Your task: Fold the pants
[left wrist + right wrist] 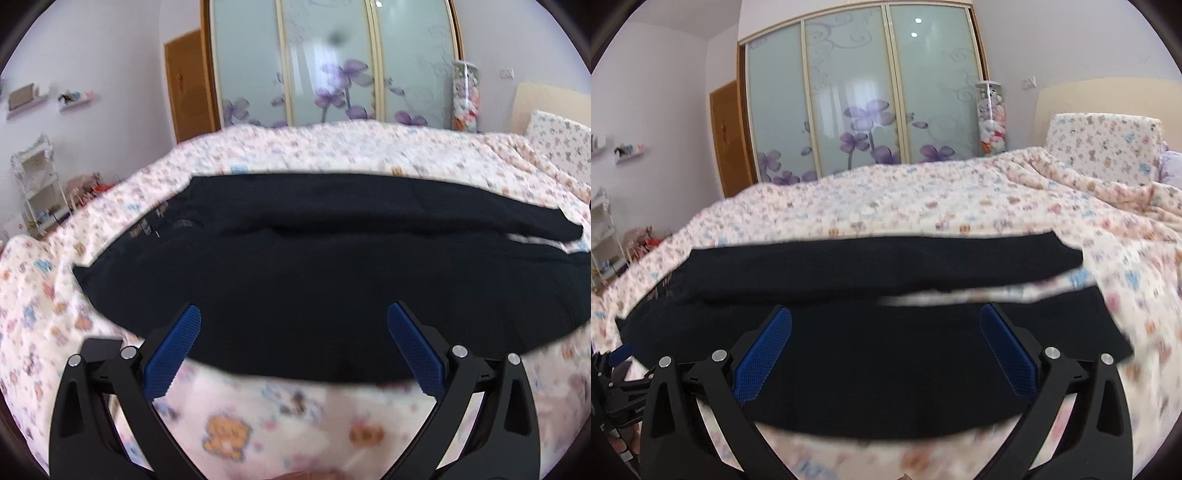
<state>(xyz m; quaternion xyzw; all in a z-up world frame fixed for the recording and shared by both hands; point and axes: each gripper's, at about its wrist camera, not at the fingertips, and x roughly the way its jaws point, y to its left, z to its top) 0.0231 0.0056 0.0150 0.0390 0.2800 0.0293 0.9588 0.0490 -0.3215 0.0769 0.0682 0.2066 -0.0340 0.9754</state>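
- Black pants (314,273) lie flat across the bear-print quilt (332,155), legs side by side, a strip of quilt showing between them at the right
- My left gripper (293,317) above their near edge, jaws wide, holding nothing
- My right gripper (885,319) likewise spread and empty, over the nearer leg

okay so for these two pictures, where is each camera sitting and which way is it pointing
Left wrist view: sits on the left gripper, looking forward between its open blue fingers across the dark pants laid on the bed toward the wardrobe.
Right wrist view: sits on the right gripper, fingers open, facing the same way over the pants' leg ends; the left gripper shows at the lower left edge.
Shared: pants, patterned bedspread, floral wardrobe doors, the tall jar of soft toys.
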